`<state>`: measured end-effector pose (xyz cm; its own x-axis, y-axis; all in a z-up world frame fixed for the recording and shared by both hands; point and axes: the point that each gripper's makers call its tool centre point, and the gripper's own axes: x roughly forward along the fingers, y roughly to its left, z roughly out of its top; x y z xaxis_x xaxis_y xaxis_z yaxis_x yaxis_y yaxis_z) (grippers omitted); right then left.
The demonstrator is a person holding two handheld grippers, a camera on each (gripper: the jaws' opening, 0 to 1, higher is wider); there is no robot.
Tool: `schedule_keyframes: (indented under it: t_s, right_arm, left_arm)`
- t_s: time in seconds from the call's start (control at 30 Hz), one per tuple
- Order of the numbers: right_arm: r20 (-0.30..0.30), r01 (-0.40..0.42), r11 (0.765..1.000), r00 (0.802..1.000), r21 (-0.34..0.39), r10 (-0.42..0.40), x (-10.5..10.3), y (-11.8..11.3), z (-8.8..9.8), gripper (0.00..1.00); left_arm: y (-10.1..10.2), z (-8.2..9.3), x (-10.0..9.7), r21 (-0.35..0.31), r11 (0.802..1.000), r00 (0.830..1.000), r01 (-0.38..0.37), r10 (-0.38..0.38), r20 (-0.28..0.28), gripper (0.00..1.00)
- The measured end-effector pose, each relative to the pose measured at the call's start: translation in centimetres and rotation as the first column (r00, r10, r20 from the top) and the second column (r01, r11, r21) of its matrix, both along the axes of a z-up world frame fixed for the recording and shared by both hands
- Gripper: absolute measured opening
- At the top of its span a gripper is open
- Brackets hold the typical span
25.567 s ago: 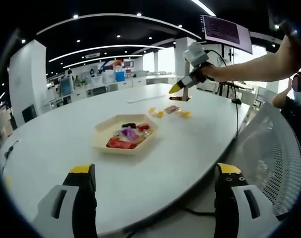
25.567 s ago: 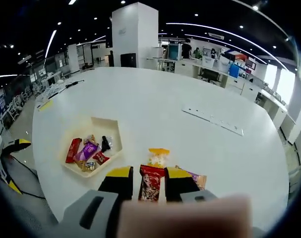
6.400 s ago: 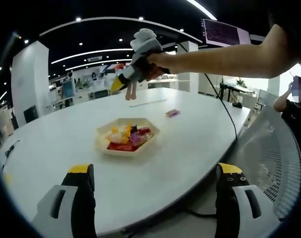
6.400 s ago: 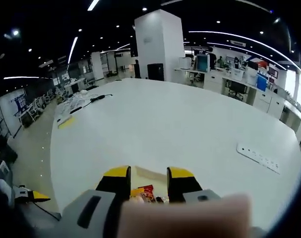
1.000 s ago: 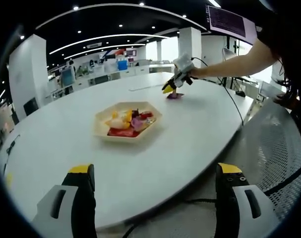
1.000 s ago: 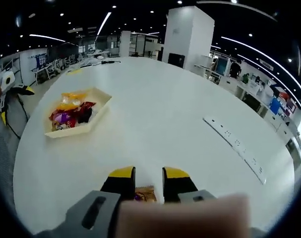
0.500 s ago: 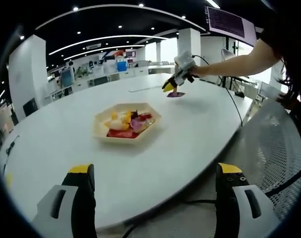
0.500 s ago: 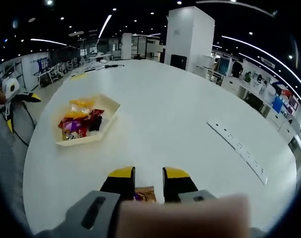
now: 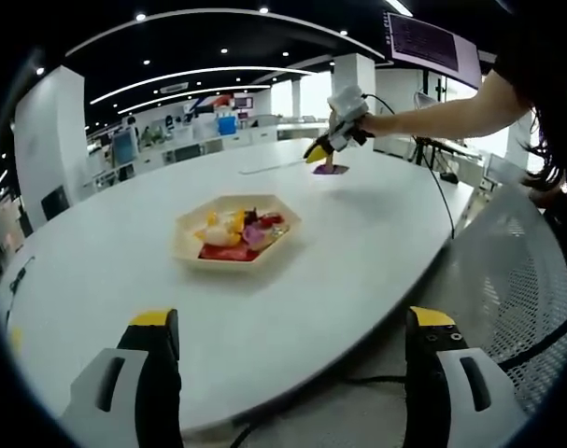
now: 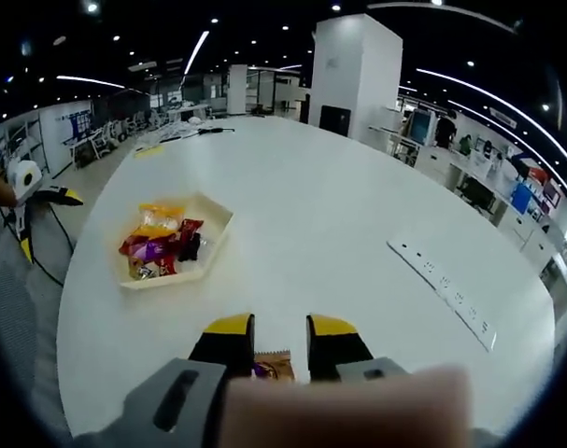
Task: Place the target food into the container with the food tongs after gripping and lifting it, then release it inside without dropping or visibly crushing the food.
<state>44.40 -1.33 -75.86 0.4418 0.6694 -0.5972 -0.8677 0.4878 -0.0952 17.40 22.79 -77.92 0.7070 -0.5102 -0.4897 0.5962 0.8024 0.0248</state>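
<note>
Between the yellow-tipped fingers of the right gripper sits a small snack packet, brown along its crimped upper edge with a patch of purple beside the left finger; its lower part is hidden behind the gripper body, and the fingers stand close on either side of it, gripping it. From the left gripper view the same packet reads as a flat purple patch just under the right gripper, at or just above the table; whether it touches the surface cannot be told. The hexagonal tray, pale and shallow, holds a heap of wrapped snacks in yellow, red, purple and black, and lies well apart from the packet, nearer the table's rounded left edge in the right gripper view. Bare white tabletop stretches between packet and tray, and a white power strip lies off to the right, clear of that stretch. The left gripper hangs off the near edge of the table with its fingers spread wide and nothing between them, and a white mesh chair back stands to its right. Compared with half a second ago, the right gripper sits a little higher and farther back in the left gripper view, and the tray shows somewhat nearer the middle of the right gripper view.
</note>
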Motion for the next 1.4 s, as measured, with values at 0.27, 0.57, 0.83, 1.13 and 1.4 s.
schedule_keyframes:
  t_s: [0.27, 0.57, 0.83, 1.13, 1.4]
  right_arm:
    - [0.027, -0.001, 1.000, 1.000, 0.011, 0.001, -0.1, 0.4, 2.6, 0.21]
    - [0.049, 0.013, 1.000, 0.999, 0.024, -0.014, -0.1, 0.7, 5.9, 0.21]
    - [0.052, 0.004, 1.000, 0.999, 0.025, -0.005, -0.5, 1.5, 7.3, 0.21]
    - [0.050, -0.019, 0.999, 0.999, 0.041, 0.017, -0.7, 3.8, 7.8, 0.21]
    - [0.033, -0.057, 0.996, 0.998, 0.062, 0.055, -1.0, 7.2, 8.2, 0.21]
  left_arm:
    - [0.0, 0.0, 0.0, 0.000, 1.000, 1.000, 0.000, 0.000, 0.004, 0.98]
    - [0.2, -0.1, 0.1, 0.006, 1.000, 1.000, -0.009, 0.009, 0.003, 0.98]
    - [0.1, 0.1, 0.0, -0.003, 1.000, 1.000, 0.002, -0.002, 0.009, 0.98]
    - [0.0, 0.3, 0.1, -0.010, 1.000, 1.000, 0.006, -0.006, 0.019, 0.99]
    - [-0.3, 0.5, 0.1, -0.020, 1.000, 0.999, 0.019, -0.019, 0.028, 0.98]
